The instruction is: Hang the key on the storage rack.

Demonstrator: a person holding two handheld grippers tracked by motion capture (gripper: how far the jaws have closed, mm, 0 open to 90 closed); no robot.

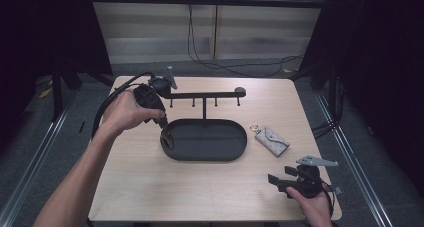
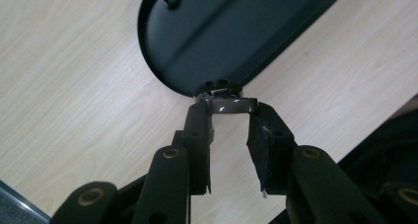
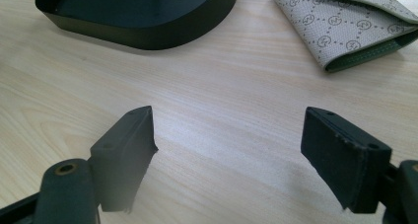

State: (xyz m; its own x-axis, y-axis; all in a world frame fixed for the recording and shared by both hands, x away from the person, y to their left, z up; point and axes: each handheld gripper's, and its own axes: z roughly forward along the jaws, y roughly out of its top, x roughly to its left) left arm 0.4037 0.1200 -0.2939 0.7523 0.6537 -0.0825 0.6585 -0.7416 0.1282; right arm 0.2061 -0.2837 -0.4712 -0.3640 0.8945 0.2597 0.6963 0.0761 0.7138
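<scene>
left gripper [image 2: 227, 116] jaws clamped on a small glossy dark clip [image 2: 230, 104] at the oval tray's rim [image 2: 148, 61], centre of frame. right gripper [image 3: 227, 150] jaws wide open over bare table [image 3: 207, 86], wallet [image 3: 345, 21] upper right. risk: shallow pinch, clip could slip or drag the tray.

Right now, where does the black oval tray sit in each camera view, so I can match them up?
High view: the black oval tray lies mid-table, under the hook stand, with the left gripper at its left end.
Left gripper view: top centre, its rim just past the jaw tips.
Right gripper view: top left, cut off by the frame's edge.
Shared landmark: the light wooden table underneath it.
</scene>
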